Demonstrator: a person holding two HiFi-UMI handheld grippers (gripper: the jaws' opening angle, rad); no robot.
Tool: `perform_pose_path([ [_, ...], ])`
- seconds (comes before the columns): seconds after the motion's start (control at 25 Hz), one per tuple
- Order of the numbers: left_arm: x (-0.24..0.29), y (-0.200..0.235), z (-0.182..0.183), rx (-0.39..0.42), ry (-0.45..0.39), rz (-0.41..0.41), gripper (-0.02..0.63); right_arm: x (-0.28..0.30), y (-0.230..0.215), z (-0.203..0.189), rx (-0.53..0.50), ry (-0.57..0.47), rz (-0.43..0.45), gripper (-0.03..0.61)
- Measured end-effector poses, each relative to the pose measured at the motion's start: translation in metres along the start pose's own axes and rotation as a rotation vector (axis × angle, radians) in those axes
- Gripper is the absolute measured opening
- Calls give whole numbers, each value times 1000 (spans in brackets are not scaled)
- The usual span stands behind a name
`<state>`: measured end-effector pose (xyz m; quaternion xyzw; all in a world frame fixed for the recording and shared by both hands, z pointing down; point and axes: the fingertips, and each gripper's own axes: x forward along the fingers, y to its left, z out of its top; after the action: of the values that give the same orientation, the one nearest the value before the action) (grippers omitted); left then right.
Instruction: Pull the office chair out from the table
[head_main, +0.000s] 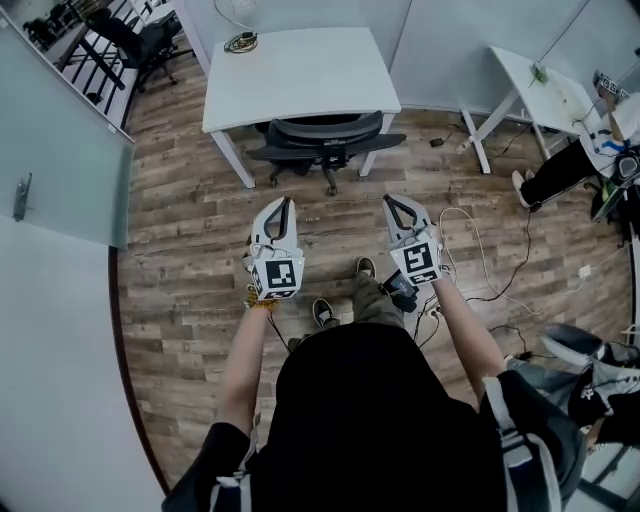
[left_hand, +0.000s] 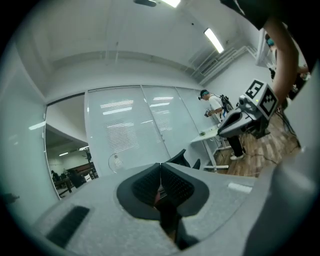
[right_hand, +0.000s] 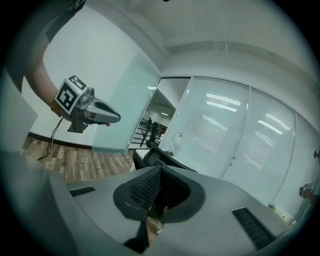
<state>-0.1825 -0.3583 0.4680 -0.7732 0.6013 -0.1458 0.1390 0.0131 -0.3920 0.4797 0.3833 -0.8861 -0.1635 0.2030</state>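
Note:
In the head view, the black office chair (head_main: 325, 140) is tucked under the front edge of the white table (head_main: 300, 75). My left gripper (head_main: 284, 204) and right gripper (head_main: 396, 202) are held side by side over the wood floor, short of the chair and pointing toward it. Both are shut with nothing between the jaws. The left gripper view shows its shut gripper (left_hand: 160, 165) with the chair's back (left_hand: 181, 159) just beyond. The right gripper view shows its shut gripper (right_hand: 160, 168) with the chair (right_hand: 150, 156) and table ahead.
A coiled cable (head_main: 241, 42) lies on the table's far corner. A second white table (head_main: 545, 85) stands at the right, with a seated person (head_main: 560, 170) beside it. Cables (head_main: 480, 262) trail over the floor at the right. A glass partition (head_main: 60, 150) stands at the left.

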Motion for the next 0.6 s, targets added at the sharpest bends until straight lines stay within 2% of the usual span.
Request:
perform_pose_path([
  [0.24,53,6,-32,182,66,-53,18,56,-32,-37,-125,70,54,8],
  [0.36,83,10,-47,269,124,-74,18,87,-44,-56,-176,92,88,8],
  [0.6,127,11,-90,431,267,-164,21,135,-62,-85,-383,116,158,8],
])
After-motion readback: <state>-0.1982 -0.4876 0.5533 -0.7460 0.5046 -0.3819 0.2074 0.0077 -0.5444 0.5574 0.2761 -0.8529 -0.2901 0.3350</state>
